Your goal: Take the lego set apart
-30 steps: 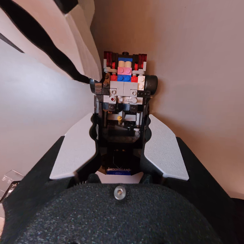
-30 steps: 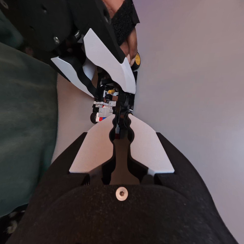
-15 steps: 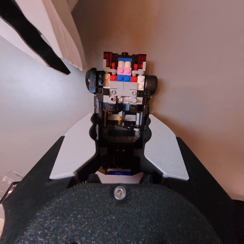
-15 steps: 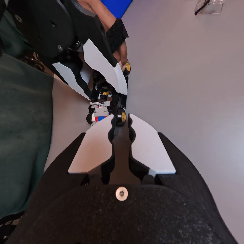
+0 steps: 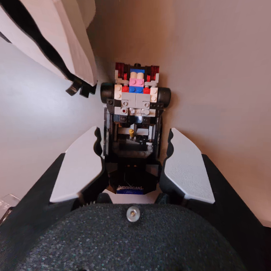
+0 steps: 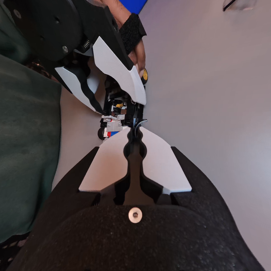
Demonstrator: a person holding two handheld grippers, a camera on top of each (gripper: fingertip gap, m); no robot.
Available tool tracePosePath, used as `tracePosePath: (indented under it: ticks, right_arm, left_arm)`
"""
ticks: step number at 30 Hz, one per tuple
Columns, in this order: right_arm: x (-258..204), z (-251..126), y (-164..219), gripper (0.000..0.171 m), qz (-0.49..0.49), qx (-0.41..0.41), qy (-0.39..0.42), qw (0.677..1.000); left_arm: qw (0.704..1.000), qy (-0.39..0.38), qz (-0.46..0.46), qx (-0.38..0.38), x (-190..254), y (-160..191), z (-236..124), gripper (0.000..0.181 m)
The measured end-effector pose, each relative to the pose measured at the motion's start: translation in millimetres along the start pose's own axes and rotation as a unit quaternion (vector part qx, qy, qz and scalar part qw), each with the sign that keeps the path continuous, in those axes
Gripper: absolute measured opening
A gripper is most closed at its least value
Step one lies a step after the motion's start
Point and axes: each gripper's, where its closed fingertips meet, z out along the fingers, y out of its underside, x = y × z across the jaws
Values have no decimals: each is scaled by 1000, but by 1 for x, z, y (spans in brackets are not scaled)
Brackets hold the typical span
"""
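The lego car (image 5: 135, 99), black with a grey, red, blue and pink rear, lies lengthwise between the fingers of my left gripper (image 5: 133, 129). That gripper is open: the right pad (image 5: 170, 140) stands clear of the car's side and the left pad barely clears it. My right gripper (image 6: 134, 127) is shut on a thin curved black lego piece (image 6: 138, 123) beside the car's rear (image 6: 112, 127). In the left wrist view this black piece (image 5: 77, 88) hangs at the right gripper's tips, apart from the car's rear left wheel (image 5: 106, 93).
A dark green cloth (image 6: 22, 132) lies along the left of the pale table (image 6: 205, 102). A hand (image 6: 139, 58) holds the left gripper (image 6: 122, 107). A clear plastic thing (image 6: 237, 5) is at the far right, another (image 5: 7, 200) at the left gripper's side. Tip to tip, the grippers are about 7 centimetres apart.
My left gripper's fingers have spread off the car's sides. My right gripper drew back from the rear left wheel, came in again, shut on the black piece and pulled it off the car.
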Motion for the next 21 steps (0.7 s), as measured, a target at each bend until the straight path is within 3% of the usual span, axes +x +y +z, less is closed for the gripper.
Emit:
tracePosePath:
  ticks: [4,7,10,15,18,21]
  right_arm:
    - [-15,-14,-13,6,-28,56,27,998]
    - [-43,-26,-30,6,-34,132,13,991]
    - [-77,-33,-48,6,-37,224,-19,974]
    - [-120,-26,-67,6,-40,324,-70,942]
    - [-133,-16,-73,6,-47,345,-80,934]
    - [-138,-4,-76,6,-64,341,-63,936]
  left_arm:
    - [997,-18,-18,78,-2,-21,-28,85]
    - [984,-57,-50,164,-7,-38,-53,69]
    - [954,-56,-98,276,2,-54,-76,54]
    - [883,15,-187,431,32,-72,-106,34]
    - [850,41,-211,481,47,-73,-119,26]
    - [844,11,-209,494,54,-65,-122,15]
